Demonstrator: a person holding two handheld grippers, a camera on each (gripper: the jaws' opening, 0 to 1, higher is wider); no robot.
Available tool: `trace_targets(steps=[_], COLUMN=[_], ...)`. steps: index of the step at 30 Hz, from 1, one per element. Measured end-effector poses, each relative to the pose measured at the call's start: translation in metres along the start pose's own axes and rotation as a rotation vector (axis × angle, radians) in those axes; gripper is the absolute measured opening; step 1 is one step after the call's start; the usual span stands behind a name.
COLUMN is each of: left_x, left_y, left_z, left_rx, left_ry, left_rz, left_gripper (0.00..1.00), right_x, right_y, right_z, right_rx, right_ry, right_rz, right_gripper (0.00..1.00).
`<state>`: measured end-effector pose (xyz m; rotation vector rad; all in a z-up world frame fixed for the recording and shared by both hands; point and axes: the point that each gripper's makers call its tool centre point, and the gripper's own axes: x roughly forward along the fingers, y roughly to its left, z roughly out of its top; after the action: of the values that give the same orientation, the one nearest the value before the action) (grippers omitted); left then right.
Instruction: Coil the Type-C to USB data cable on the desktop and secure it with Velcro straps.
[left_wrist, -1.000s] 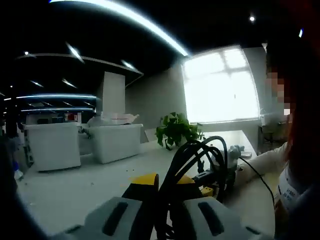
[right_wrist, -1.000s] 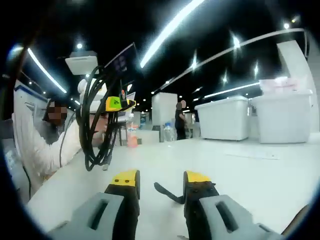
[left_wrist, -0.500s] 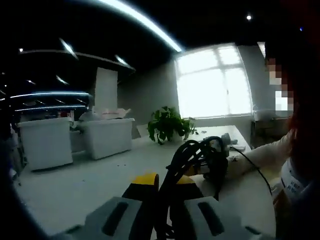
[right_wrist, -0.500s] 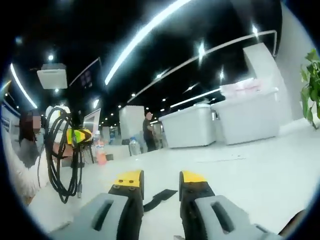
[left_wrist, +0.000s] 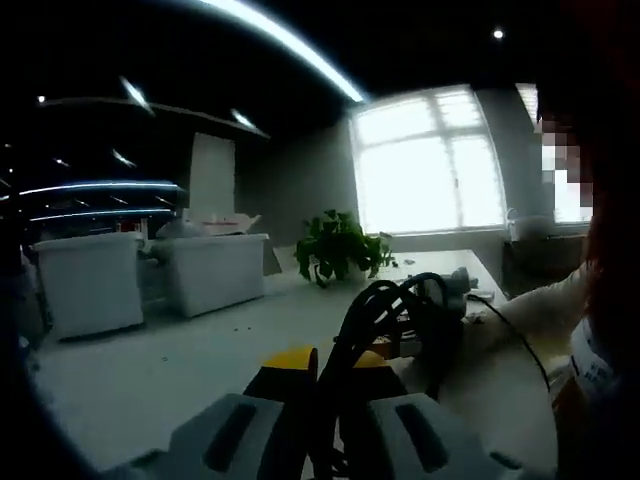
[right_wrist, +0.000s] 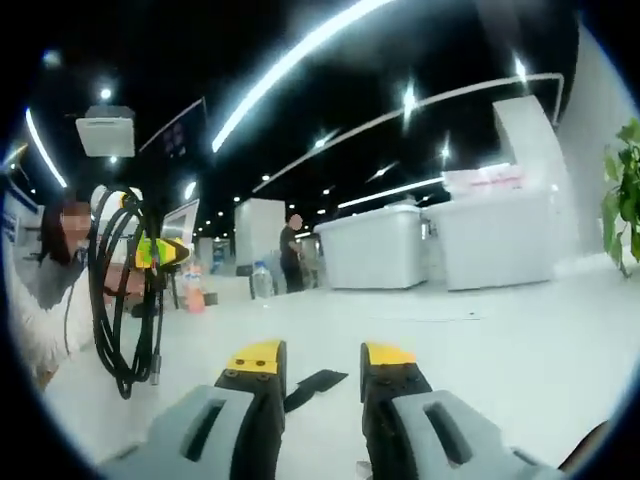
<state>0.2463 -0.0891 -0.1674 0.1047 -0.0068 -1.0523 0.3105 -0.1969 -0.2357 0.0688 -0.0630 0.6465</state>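
A wide white desktop (right_wrist: 520, 340) runs through a dim open office lit by long ceiling strips, with a bright window (left_wrist: 430, 160) ahead of the left gripper. One coiled black data cable (left_wrist: 395, 315) is in play: the left gripper (left_wrist: 322, 365) has its yellow-tipped jaws closed on the bundle, whose loops rise just beyond and to the right of the tips. In the right gripper view the same coil (right_wrist: 125, 300) hangs in the air well off to the left, held up by the other gripper's yellow tips, its plug ends dangling at the bottom. One black Velcro strap (right_wrist: 312, 385) lies flat on the desktop just ahead of the right gripper (right_wrist: 320, 362), seen in the gap between its two jaws, which stand apart and hold nothing. Two large white bins (right_wrist: 430, 245) stand side by side further ahead, one potted plant (left_wrist: 338, 250) sits on the desktop beyond the left gripper, and one bottle (right_wrist: 262, 280) stands far ahead. A person (right_wrist: 292, 255) stands in the distance, and a white sleeve (left_wrist: 535, 310) reaches in at the right of the left gripper view
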Motion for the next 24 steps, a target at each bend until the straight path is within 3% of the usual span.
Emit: trace_targets(steps=[3, 5, 9, 13, 17, 24], left_x=[0.008, 0.013, 0.026, 0.041, 0.06, 0.085], left_y=[-0.005, -0.011, -0.022, -0.024, -0.013, -0.009], left_z=[-0.005, -0.005, -0.006, -0.021, -0.041, -0.06], left_rx=[0.019, 0.045, 0.059, 0.091, 0.142, 0.134], left_ry=[0.063, 0.09, 0.132, 0.233, 0.323, 0.352], left_rz=[-0.022, -0.042, -0.078, -0.104, -0.065, -0.071], left_gripper=[0.08, 0.08, 0.08, 0.08, 0.06, 0.06], right_x=[-0.003, -0.004, -0.004, -0.004, -0.004, -0.005], right_y=[-0.019, -0.026, -0.037, -0.039, -0.044, -0.051], right_z=[0.006, 0.007, -0.005, -0.005, -0.005, -0.005], right_rx=[-0.017, -0.011, -0.144, -0.167, -0.186, -0.195], right_ry=[-0.024, -0.033, 0.049, 0.051, 0.052, 0.053], right_rz=[-0.093, -0.118, -0.167, -0.187, -0.206, -0.228], right_gripper=[0.29, 0.29, 0.3, 0.32, 0.33, 0.34])
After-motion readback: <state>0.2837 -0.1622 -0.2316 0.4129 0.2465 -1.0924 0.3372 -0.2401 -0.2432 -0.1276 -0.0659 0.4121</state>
